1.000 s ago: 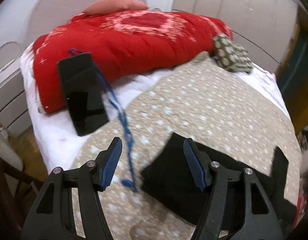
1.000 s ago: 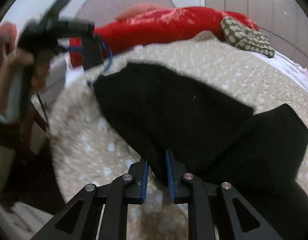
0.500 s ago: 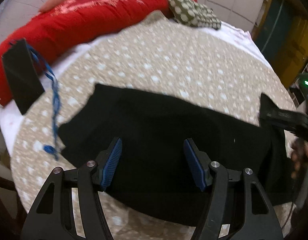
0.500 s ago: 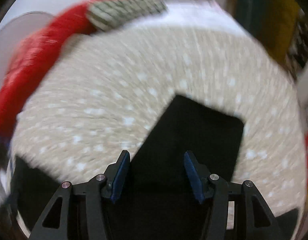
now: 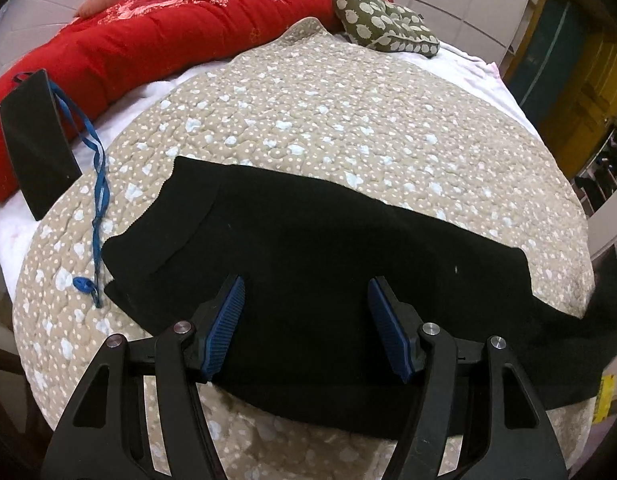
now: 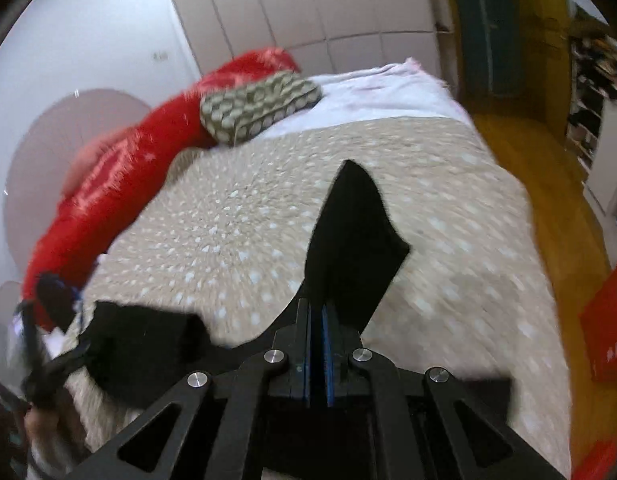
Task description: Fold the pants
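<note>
Swung rightward and clamped right gripper (image 6: 317,354) fingers on black fabric pants (image 5: 328,280) leg end; left gripper (image 5: 306,320) wide, empty; next, fold leg toward waistband.

- Black pants (image 5: 328,264): spread flat across beige dotted quilt (image 5: 328,120) on bed.
- One leg end (image 6: 352,236) lifted off quilt, pinched in right tongs (image 6: 317,354).
</note>
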Tool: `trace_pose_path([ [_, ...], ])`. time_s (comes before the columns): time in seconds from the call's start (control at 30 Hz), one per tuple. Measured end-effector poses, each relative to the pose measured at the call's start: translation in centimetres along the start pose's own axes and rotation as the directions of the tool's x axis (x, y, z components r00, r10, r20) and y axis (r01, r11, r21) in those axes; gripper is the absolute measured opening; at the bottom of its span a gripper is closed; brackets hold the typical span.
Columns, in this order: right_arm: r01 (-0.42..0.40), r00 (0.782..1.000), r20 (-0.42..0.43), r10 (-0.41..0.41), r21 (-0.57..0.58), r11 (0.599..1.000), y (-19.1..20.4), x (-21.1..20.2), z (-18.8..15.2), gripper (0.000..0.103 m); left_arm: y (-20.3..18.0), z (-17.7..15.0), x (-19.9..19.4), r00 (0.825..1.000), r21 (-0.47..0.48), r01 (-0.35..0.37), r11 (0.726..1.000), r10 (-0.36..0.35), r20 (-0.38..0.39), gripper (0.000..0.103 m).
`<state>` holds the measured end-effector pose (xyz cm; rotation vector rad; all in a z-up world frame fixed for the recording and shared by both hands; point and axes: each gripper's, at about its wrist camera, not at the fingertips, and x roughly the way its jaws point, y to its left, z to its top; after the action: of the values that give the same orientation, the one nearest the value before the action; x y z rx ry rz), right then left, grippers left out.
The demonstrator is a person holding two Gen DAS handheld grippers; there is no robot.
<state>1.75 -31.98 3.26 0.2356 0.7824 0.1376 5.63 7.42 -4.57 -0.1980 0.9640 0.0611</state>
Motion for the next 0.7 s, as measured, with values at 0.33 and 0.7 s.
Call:
trace_pose_path([
  [0.33, -0.038, 0.994, -0.088, 0.072, 0.344, 0.938, -9.5, -1.3, -10.8, 0.047, -1.3, -0.6, -0.6, 1.000, 0.044, -0.016, 0.999, 0.017, -0.004, 0.064],
  [0.7, 0.032, 0.991, 0.118, -0.056, 0.194, 0.980, -7.6, -6.3, -6.6, 0.004, -1.4, -0.6, -1.2, 1.000, 0.032, -0.025, 0.999, 0.025, -0.003, 0.064],
])
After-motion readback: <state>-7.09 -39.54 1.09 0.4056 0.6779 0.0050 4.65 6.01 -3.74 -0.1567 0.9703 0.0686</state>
